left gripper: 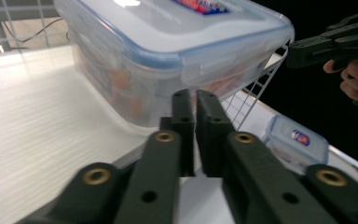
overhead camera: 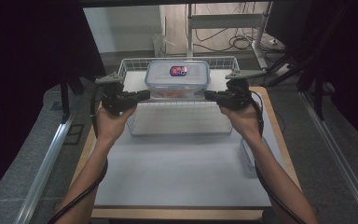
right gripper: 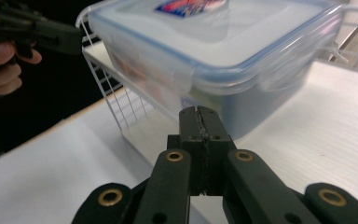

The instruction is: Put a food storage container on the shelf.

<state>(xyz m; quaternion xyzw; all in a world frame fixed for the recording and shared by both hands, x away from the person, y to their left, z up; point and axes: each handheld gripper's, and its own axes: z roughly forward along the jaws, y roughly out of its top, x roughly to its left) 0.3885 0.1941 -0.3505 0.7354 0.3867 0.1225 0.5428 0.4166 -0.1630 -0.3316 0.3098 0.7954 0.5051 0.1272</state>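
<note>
Lidded box (overhead camera: 177,79) sat lifted in the wire basket (overhead camera: 179,125), left gripper (overhead camera: 145,95) and right gripper (overhead camera: 208,95) jaws both shut empty at its sides; placing unfinished.

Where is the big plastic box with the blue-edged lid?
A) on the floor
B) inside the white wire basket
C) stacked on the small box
B: the big plastic box sits within the white wire basket, between the two shut grippers.

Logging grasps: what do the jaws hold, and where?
Nothing sits between either shut pair; the left gripper and right gripper tips sit at the container's opposite ends, under its lid latches.
</note>
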